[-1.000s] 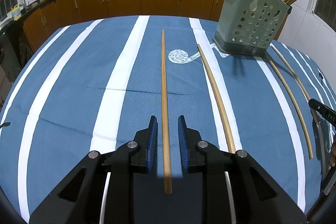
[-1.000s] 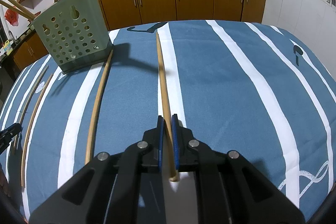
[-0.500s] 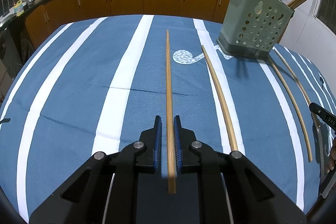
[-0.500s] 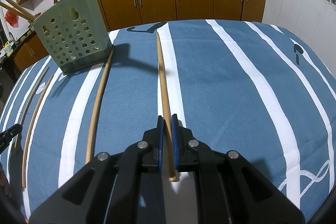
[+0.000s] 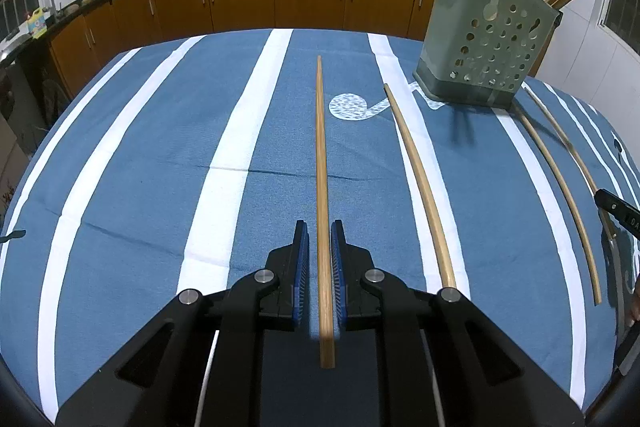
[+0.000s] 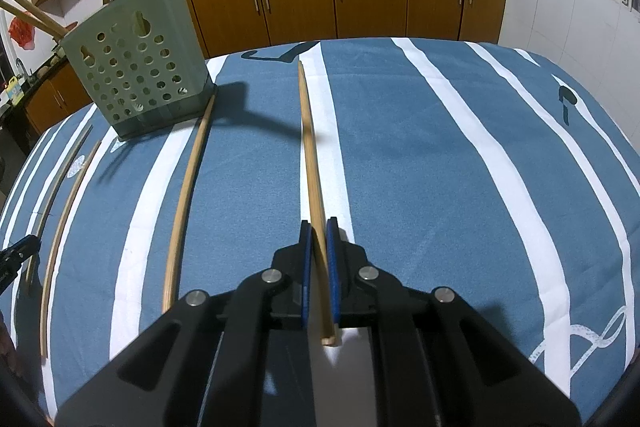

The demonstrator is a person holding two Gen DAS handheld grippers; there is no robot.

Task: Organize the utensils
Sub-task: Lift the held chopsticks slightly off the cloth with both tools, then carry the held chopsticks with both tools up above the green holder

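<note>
A chopstick point(image 5: 322, 187) is clamped between the closed left gripper point(image 5: 319, 259); another chopstick point(image 6: 311, 163) is pinched by the right gripper point(image 6: 315, 251), seemingly lifted off the striped tablecloth point(image 6: 440, 167).

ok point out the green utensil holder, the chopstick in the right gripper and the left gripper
green utensil holder point(image 6: 136, 79), right wrist view, perforated front wall
chopstick point(image 6: 310, 147), right wrist view, mid-shaft ahead of the fingers
left gripper point(image 5: 320, 225), left wrist view, midway between its fingertips
</note>
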